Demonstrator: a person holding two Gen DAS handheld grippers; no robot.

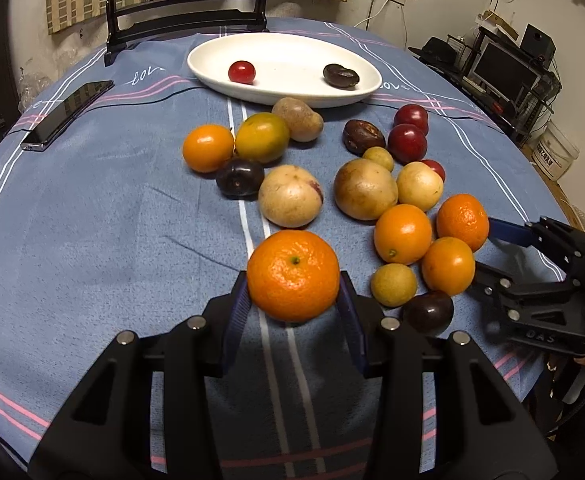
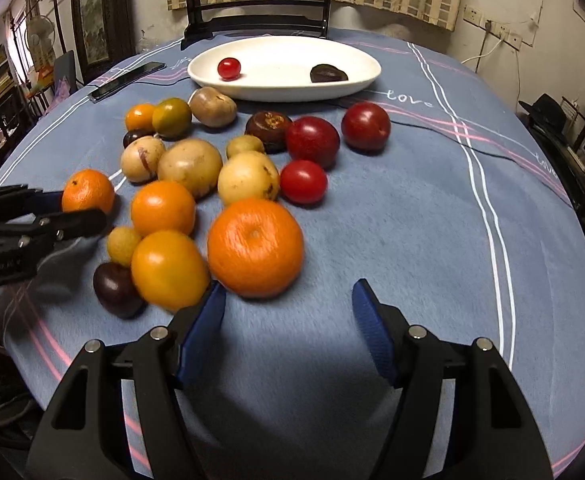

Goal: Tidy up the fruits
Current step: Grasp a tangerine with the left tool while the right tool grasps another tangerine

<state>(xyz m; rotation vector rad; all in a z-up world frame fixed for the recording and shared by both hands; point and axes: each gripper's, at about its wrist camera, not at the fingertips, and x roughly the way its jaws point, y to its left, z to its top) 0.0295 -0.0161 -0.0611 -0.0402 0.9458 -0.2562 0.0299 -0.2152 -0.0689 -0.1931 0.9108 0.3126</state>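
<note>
My left gripper (image 1: 293,298) is shut on an orange mandarin (image 1: 293,275) and holds it just above the blue tablecloth; it also shows in the right wrist view (image 2: 87,193). My right gripper (image 2: 288,304) is open and empty, right behind a large orange (image 2: 255,247) that lies on the cloth just ahead of its fingers. Several loose fruits lie in a cluster: oranges, yellow passion fruits (image 1: 365,189), red plums (image 2: 312,142), dark plums (image 1: 429,312). A white oval plate (image 1: 344,50) at the back holds a red cherry tomato (image 1: 242,71) and a dark fruit (image 1: 340,76).
A black phone (image 1: 67,114) lies at the table's left. A dark wooden mirror stand (image 1: 184,20) rises behind the plate. The round table's edge drops off to the right, with shelves and a monitor (image 1: 500,72) beyond.
</note>
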